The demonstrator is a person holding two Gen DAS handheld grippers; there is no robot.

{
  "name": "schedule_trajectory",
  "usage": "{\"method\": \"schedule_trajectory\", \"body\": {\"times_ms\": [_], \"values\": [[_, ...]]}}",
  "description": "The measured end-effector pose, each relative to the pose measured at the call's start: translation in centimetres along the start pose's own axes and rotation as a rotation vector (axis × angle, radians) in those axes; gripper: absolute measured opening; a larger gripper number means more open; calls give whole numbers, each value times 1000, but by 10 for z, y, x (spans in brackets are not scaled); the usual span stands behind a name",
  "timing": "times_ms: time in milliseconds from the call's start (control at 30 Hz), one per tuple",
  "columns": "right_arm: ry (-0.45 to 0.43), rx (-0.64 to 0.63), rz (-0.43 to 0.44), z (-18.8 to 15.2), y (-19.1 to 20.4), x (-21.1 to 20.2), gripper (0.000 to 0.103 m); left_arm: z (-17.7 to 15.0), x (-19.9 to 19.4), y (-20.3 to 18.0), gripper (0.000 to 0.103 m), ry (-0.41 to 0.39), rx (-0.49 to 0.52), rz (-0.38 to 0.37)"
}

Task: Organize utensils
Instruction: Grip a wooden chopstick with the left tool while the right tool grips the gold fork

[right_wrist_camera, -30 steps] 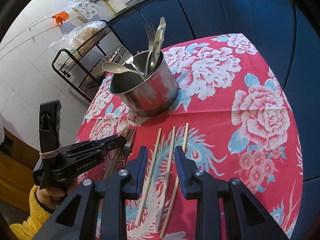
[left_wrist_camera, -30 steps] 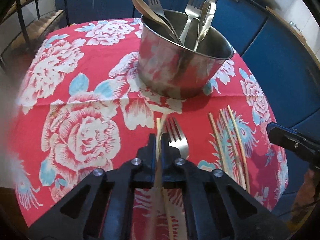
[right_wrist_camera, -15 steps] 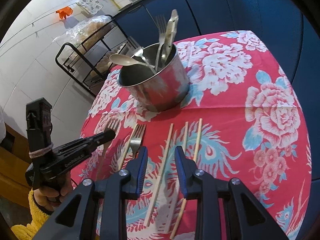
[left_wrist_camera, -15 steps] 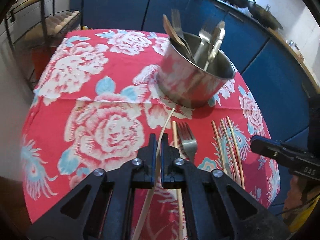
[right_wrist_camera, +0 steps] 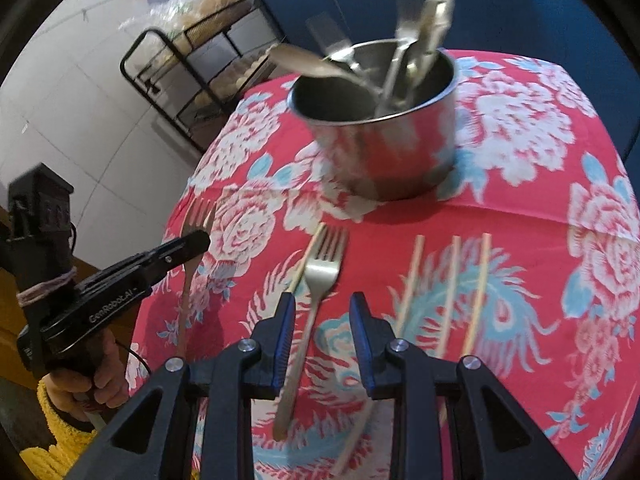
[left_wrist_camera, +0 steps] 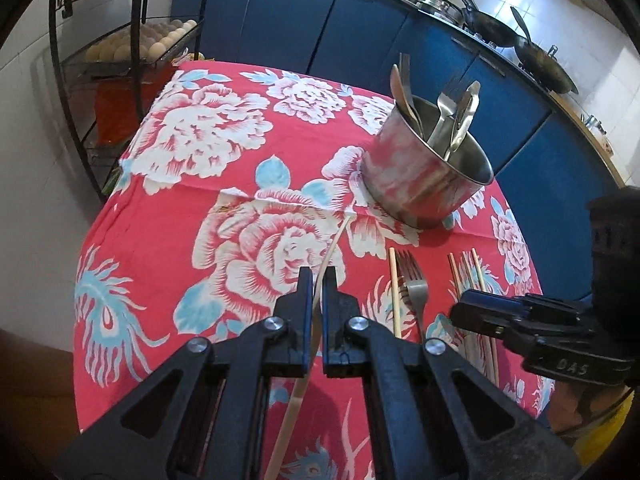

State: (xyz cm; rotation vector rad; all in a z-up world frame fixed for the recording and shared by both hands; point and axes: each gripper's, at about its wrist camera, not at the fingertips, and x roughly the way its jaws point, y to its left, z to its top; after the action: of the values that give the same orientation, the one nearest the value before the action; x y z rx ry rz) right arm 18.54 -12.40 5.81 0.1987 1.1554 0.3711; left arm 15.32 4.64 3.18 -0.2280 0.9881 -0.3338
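Observation:
My left gripper (left_wrist_camera: 315, 280) is shut on a slim wooden fork (left_wrist_camera: 332, 244), which looks like a thin stick edge-on here; the right wrist view shows its tines (right_wrist_camera: 198, 216) past the left gripper (right_wrist_camera: 172, 252), above the cloth's left side. My right gripper (right_wrist_camera: 322, 312) is open, low over a metal fork (right_wrist_camera: 320, 276) lying flat with a chopstick (right_wrist_camera: 304, 264) beside it. Three more chopsticks (right_wrist_camera: 450, 280) lie to the right. The steel pot (right_wrist_camera: 380, 128) behind holds several forks and spoons. From the left wrist I see the pot (left_wrist_camera: 424, 176), the metal fork (left_wrist_camera: 414, 288) and the right gripper (left_wrist_camera: 460, 314).
The small table wears a red flowered cloth (left_wrist_camera: 160, 240) that falls away at the left and near edges. A black wire rack (left_wrist_camera: 120, 60) with eggs stands at the far left, and blue cabinets (left_wrist_camera: 320, 28) run behind. A hand in a yellow sleeve (right_wrist_camera: 60, 440) holds the left gripper.
The left gripper has drawn back and to the left with the wooden fork, away from the pot. The right gripper has slid left, from over the three chopsticks to over the metal fork.

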Motion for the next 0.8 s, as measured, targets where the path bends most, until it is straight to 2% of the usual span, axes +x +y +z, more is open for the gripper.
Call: {"method": "schedule_trajectory", "body": {"times_ms": [233,367,633,767,800], "values": [[44,-49,-64,7,14,20,31,-2,0,11,0,-4,-26,-12],[54,-93,-138,8,20,30,31,-2,1,16,0,-7,-37,-17],[69,-107,-157,13,22,40,42,-2,1,20,0,-9,-47,-24],[60,-132,-169,14,25,42,42,-1,1,21,0,-6,-47,-24],[57,-141,-179,14,27,44,37,-1,1,21,0,-5,-47,-23]]}}
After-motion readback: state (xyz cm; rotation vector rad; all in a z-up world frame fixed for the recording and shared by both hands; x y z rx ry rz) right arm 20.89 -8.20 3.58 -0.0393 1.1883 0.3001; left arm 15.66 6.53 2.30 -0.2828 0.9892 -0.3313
